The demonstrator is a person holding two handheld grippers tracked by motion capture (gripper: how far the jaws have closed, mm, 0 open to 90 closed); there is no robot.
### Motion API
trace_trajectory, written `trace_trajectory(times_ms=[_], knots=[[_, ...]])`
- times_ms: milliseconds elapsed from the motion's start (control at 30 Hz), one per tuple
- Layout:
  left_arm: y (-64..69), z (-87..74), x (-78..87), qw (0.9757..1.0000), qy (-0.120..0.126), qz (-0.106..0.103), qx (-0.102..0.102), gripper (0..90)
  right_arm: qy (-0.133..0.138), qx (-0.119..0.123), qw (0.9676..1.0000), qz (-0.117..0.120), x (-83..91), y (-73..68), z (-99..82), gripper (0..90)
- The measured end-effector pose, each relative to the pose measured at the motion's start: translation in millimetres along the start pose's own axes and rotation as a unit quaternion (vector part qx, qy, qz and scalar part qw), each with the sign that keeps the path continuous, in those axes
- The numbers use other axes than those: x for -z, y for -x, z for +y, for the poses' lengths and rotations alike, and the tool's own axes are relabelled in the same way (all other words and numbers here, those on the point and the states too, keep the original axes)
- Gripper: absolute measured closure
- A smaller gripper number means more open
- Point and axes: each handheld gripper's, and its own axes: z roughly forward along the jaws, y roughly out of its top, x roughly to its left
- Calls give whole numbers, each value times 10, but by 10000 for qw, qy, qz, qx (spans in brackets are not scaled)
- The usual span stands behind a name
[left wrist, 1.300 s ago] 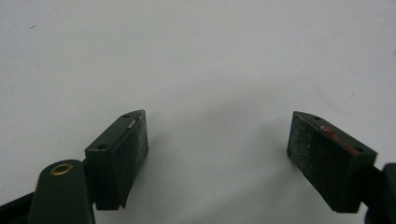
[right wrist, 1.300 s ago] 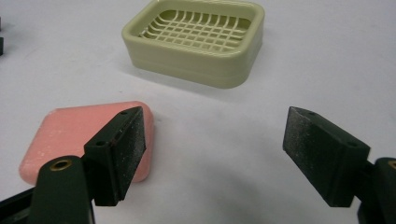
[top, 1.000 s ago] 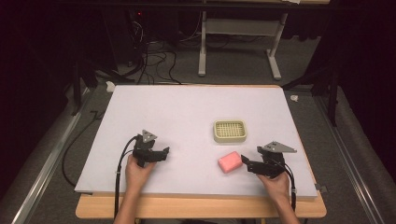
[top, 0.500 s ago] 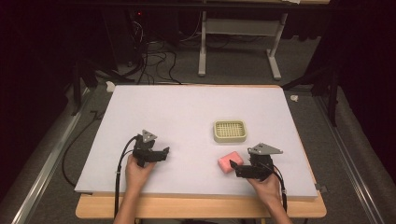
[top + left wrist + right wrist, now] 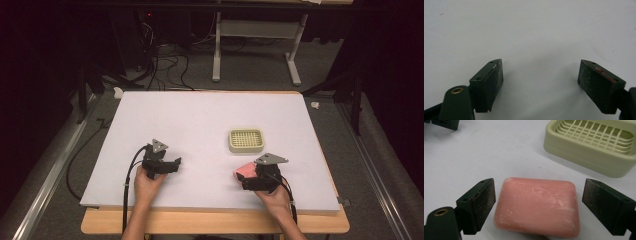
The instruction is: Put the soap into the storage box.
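Right hand-held gripper point(image 5: 537, 205) straddles pink soap point(image 5: 537, 206); soap dish point(image 5: 591, 143) just beyond

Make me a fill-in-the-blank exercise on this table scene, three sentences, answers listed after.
1. The soap lying between the open jaws of the right gripper is ____ in colour.
2. The soap dish holds ____ at this moment.
3. The jaws of the left gripper stand apart with only the bare ____ between them.

Missing words: pink; nothing; table
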Motion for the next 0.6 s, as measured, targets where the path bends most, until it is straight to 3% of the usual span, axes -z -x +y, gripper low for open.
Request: trace_trajectory(times_ms=[600], knots=[[1, -1, 0, 10000, 2, 12, 3, 210, -417, 75, 9988, -265, -189, -82, -35, 126]])
